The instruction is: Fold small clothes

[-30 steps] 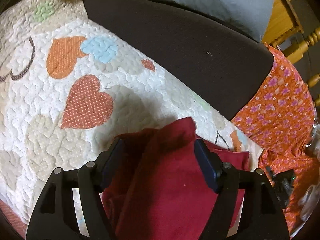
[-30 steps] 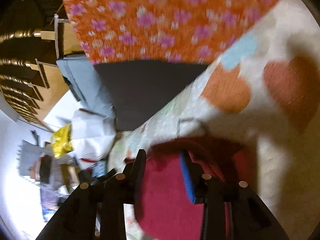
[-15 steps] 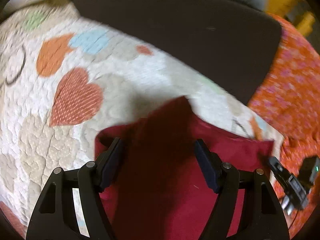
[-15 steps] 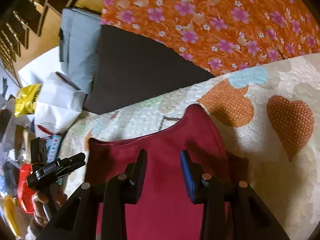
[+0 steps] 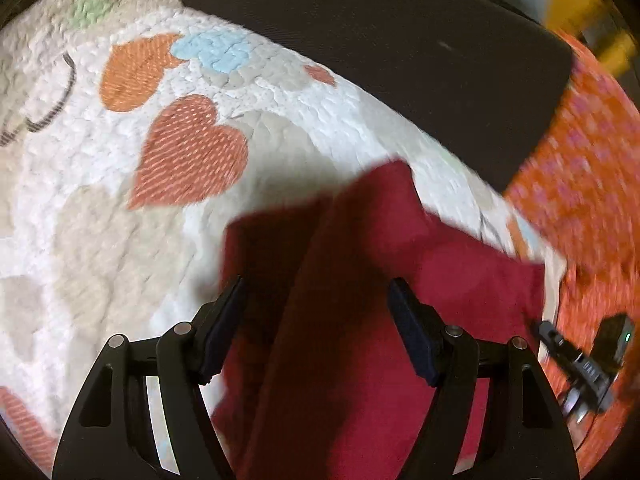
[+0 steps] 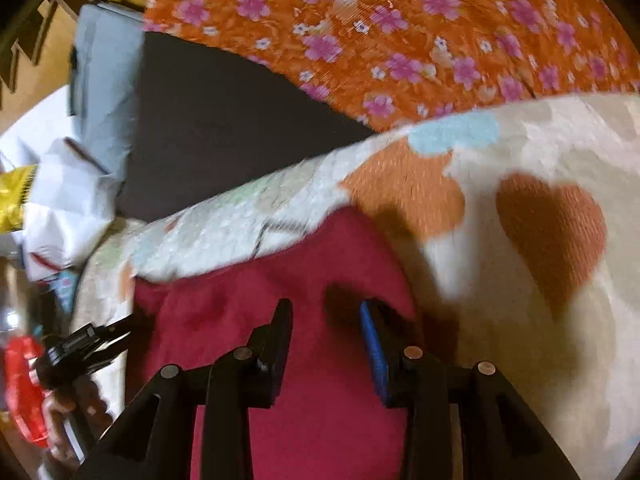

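Crimson garment (image 5: 448,276), small, cloth: lies on the heart-print quilt (image 5: 100,208), directly beneath and between the fingers of both tools, one narrow end reaching forward past the tips. Left gripper (image 5: 316,316): jaws wide apart, released, cloth below them, pads clear of it. Right gripper (image 6: 326,328): jaws part-way apart over the same cloth (whether the pads pinch it cannot be told). Ahead of both: dark cushion (image 6: 224,120), orange flowered fabric (image 6: 400,24).

Red garment (image 5: 360,320) lower part cut off by frame edge; floral cloth (image 5: 580,184) motion-blurred.
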### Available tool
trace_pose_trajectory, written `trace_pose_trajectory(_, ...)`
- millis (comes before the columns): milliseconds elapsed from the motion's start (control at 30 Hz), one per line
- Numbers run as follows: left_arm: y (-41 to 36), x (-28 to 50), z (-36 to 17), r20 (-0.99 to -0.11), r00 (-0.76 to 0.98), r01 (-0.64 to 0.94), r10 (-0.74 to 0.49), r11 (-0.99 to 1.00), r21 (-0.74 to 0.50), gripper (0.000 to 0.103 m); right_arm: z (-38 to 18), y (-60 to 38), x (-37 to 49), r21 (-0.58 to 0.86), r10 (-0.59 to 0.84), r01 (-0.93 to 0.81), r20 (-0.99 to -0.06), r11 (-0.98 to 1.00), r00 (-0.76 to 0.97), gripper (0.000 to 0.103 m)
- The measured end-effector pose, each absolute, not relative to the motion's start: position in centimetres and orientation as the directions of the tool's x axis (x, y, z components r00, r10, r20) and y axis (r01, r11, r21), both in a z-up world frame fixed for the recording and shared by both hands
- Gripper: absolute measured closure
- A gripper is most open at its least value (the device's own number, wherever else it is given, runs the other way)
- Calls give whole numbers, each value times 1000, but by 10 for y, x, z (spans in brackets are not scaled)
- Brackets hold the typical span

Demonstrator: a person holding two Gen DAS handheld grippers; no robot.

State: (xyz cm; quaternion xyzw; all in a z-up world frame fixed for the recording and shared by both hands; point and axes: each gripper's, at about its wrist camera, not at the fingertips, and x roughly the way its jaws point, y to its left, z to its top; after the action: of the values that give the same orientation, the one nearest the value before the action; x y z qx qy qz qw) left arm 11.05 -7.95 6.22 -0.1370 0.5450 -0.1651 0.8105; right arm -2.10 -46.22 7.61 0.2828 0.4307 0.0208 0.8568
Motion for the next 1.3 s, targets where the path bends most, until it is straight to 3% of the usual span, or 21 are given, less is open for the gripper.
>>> trace_pose_trajectory(300, -41, 14, 35, -868, 290, 125, -402, 916, -382, 30, 65, -443, -142, 506, 318, 165, -730, 847, 605, 69)
trace_pose_trajectory(467, -50, -2, 24, -855, 262, 146, -448, 894, -423, 31, 48, -439, -157, 518, 330, 186, -741, 835, 585, 69)
trace_pose_trajectory(567, -61, -10, 22, -853, 253, 209, -457, 887, -413, 48, 39, -439, -152, 536, 341, 182, -727, 825, 596, 71)
trace_pose_trajectory(600, -63, -13, 20, -859, 250, 216, -447, 891, -400, 54, 38, -438, -150, 535, 338, 183, -725, 825, 600, 76)
trace_pose_trajectory(633, -65, -16, 18, -865, 249, 223, -436, 895, -387, 58, 39, -437, -151, 528, 324, 185, -723, 829, 610, 89)
trace_pose_trajectory(767, -64, -32, 13, -868, 212, 266, -450, 881, -392, 75, 59, -423, -164, 468, 300, 106, -707, 878, 640, 93)
trace_pose_trajectory(800, -62, -36, 10, -860, 184, 278, -476, 864, -419, 89, 63, -420, -168, 462, 307, 85, -706, 883, 639, 94)
trace_pose_trajectory(833, -61, -39, 6, -857, 156, 288, -492, 852, -437, 90, 65, -420, -171, 465, 316, 77, -704, 882, 636, 94)
trace_pose_trajectory(1033, -51, -57, 20, -876, 234, 336, -422, 880, -335, 90, 49, -418, -172, 439, 305, 101, -755, 893, 581, 94)
trace_pose_trajectory(1133, -41, -56, 39, -855, 315, 318, -411, 895, -313, 90, 51, -425, -176, 479, 309, 135, -731, 867, 608, 93)
trace_pose_trajectory(1233, -34, -50, 43, -846, 366, 296, -387, 911, -289, 77, 71, -426, -178, 506, 295, 161, -701, 847, 649, 89)
trace_pose_trajectory(1300, -30, -39, 37, -849, 357, 255, -389, 915, -312, 72, 87, -415, -174, 489, 283, 142, -691, 861, 665, 81)
